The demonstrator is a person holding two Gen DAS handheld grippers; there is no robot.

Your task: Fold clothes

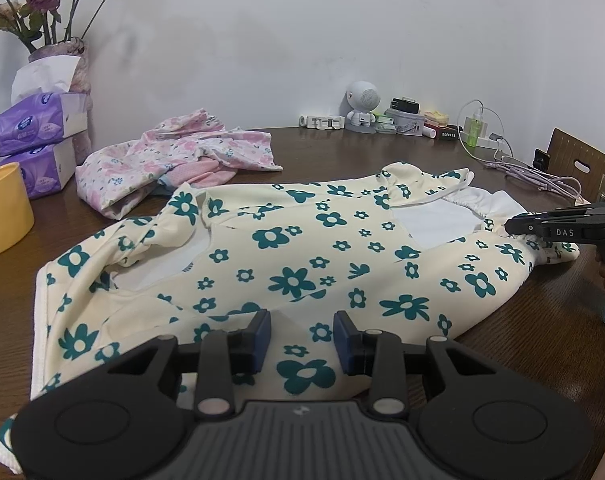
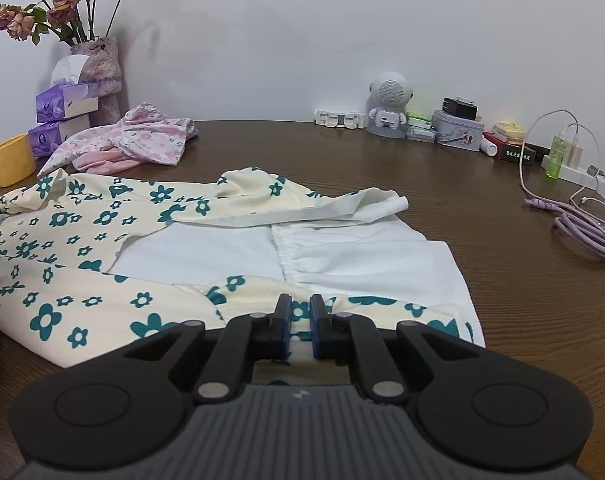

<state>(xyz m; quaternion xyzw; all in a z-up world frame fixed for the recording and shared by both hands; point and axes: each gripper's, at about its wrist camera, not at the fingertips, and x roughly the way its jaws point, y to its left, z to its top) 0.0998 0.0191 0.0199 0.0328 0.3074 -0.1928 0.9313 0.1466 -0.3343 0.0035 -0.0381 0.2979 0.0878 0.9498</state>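
Cream garment [image 1: 294, 256] with teal flowers; pink floral cloth [image 1: 174, 156].

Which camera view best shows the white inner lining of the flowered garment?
The right wrist view: the white lining spreads wide just beyond the right tongs. The left wrist view shows only small patches of it through openings in the flowered garment.

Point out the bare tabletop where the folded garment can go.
Bare wood lies between the green-flowered garment and the lilac cable, reaching back toward the robot-shaped speaker. Crowded: the left side, with the pink floral clothes, tissue boxes and yellow mug.
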